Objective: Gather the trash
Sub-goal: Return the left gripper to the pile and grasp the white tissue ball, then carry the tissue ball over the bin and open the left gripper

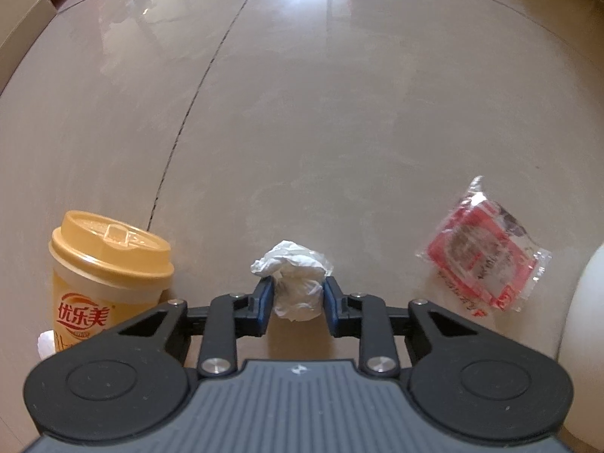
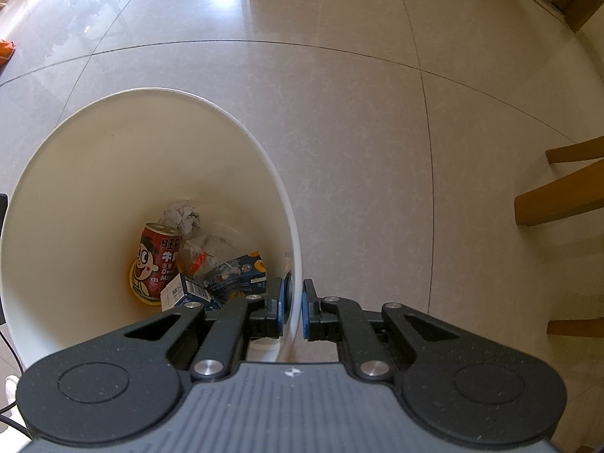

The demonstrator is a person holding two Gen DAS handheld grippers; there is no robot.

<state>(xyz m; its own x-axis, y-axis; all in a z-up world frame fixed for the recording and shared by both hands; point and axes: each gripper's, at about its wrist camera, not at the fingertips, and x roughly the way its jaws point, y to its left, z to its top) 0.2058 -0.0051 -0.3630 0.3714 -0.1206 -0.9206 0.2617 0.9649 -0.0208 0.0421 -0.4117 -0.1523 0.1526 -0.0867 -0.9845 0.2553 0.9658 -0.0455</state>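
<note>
In the left wrist view a crumpled white tissue [image 1: 298, 279] sits between the blue pads of my left gripper [image 1: 296, 294], which is shut on it just above the tiled floor. A yellow lidded drink cup [image 1: 102, 275] stands upright to its left. A red and clear snack wrapper [image 1: 487, 253] lies flat to its right. In the right wrist view my right gripper [image 2: 292, 309] is shut on the rim of the white bin [image 2: 290, 226], one finger inside and one outside. The bin holds a red can [image 2: 156, 260], a blue carton [image 2: 230, 279], clear plastic and a paper ball [image 2: 183, 215].
The white bin's side [image 1: 585, 321] shows at the right edge of the left wrist view. Cardboard [image 1: 22, 30] and something orange lie far left. Wooden chair legs [image 2: 562, 196] stand right of the bin. Glossy beige floor tiles stretch ahead in both views.
</note>
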